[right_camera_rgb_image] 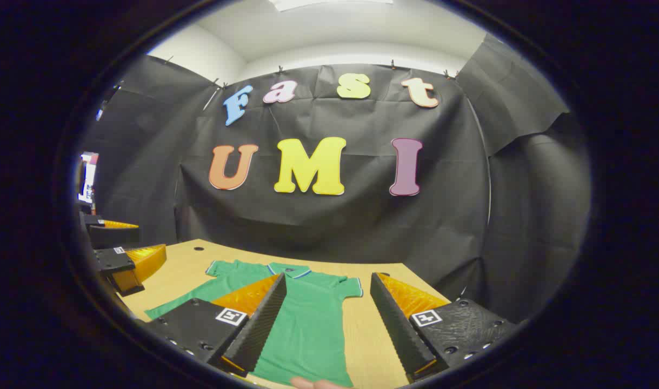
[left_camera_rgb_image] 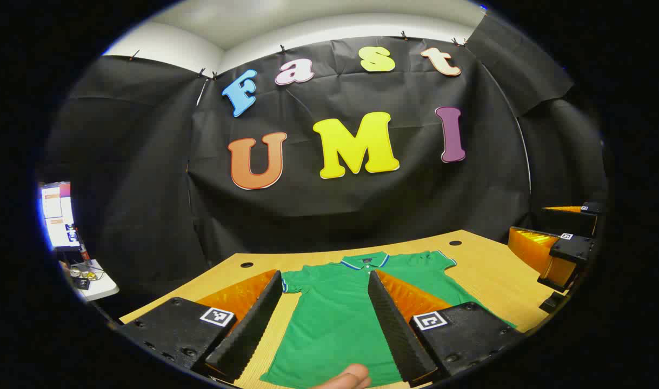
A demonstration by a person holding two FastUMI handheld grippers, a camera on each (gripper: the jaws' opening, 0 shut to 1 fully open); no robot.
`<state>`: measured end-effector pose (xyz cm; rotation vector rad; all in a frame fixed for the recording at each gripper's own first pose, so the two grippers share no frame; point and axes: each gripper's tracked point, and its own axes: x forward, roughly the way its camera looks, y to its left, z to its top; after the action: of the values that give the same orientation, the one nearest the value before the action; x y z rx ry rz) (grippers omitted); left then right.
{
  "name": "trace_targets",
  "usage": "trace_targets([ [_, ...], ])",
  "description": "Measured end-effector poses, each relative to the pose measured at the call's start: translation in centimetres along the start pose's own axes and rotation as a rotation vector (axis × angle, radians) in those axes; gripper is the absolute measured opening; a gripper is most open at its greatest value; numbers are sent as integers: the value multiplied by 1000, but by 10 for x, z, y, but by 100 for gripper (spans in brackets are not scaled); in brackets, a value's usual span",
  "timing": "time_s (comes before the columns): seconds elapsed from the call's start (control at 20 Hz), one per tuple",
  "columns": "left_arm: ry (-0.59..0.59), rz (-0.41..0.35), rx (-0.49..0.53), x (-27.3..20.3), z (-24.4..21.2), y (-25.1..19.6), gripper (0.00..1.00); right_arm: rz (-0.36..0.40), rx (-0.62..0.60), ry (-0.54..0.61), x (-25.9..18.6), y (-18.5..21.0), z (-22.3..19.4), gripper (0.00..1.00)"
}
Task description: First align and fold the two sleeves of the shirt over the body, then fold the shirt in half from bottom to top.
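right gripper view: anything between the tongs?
Green shirt lying flat on the wooden table; its collar end points toward the far wall. Right tongs are open above it, gripping nothing.

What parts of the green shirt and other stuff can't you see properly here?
- Shirt: in the left gripper view, the left claw covers parts of its body and one sleeve's lower edge.
- Shirt hem: in the right gripper view, cut off by the picture's bottom edge, behind a fingertip.
- Screen: too small and glaring to make out.
- Right claw: hides a strip of the table.
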<state>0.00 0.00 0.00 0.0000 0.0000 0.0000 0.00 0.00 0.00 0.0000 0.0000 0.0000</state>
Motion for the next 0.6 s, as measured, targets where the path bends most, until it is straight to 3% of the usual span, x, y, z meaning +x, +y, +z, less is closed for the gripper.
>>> trace_targets([
  [0.6, 37, -13, -43, 6, -12, 0, 100, 61, -12, 41, -1, 18, -10, 95],
])
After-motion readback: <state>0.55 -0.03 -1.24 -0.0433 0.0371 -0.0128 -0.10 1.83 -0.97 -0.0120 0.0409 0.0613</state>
